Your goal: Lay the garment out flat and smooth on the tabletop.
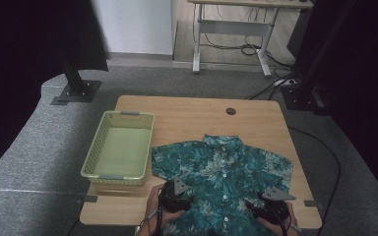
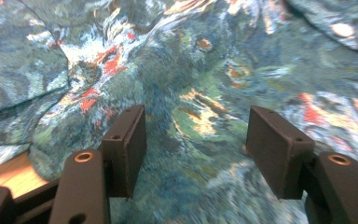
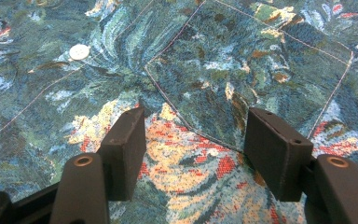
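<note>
The teal floral short-sleeved cotton shirt (image 1: 221, 169) lies flat, collar away; the left gripper (image 1: 176, 195) and right gripper (image 1: 270, 206), both spread, flank its hem

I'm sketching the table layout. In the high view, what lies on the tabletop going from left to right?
Green plastic basket → floral short-sleeved shirt, spread flat with its buttons up → bare strip of wooden table along the right edge.
</note>
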